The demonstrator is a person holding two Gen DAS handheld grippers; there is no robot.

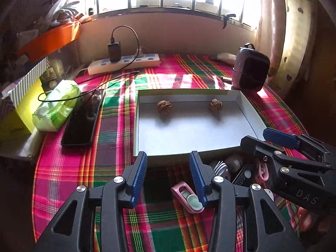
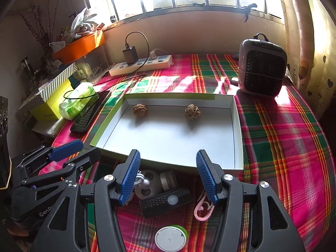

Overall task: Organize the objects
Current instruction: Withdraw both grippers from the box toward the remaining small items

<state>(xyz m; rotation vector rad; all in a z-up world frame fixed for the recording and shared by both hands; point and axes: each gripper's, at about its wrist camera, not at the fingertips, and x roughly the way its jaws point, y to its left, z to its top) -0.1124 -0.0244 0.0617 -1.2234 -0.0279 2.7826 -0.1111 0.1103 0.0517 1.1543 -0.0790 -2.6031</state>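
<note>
Two walnuts (image 2: 140, 110) (image 2: 192, 112) in white tray (image 2: 237, 126); trinkets (image 2: 166, 201) outside

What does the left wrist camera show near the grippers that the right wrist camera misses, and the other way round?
Left wrist only: a pink clip with a pale green insert lying on the cloth beside the left gripper.

Right wrist only: a round white disc with a green rim on the cloth below the right gripper.

Both: the white tray holding two walnuts, the black remote, the pink hook, and both grippers open and empty.
</note>
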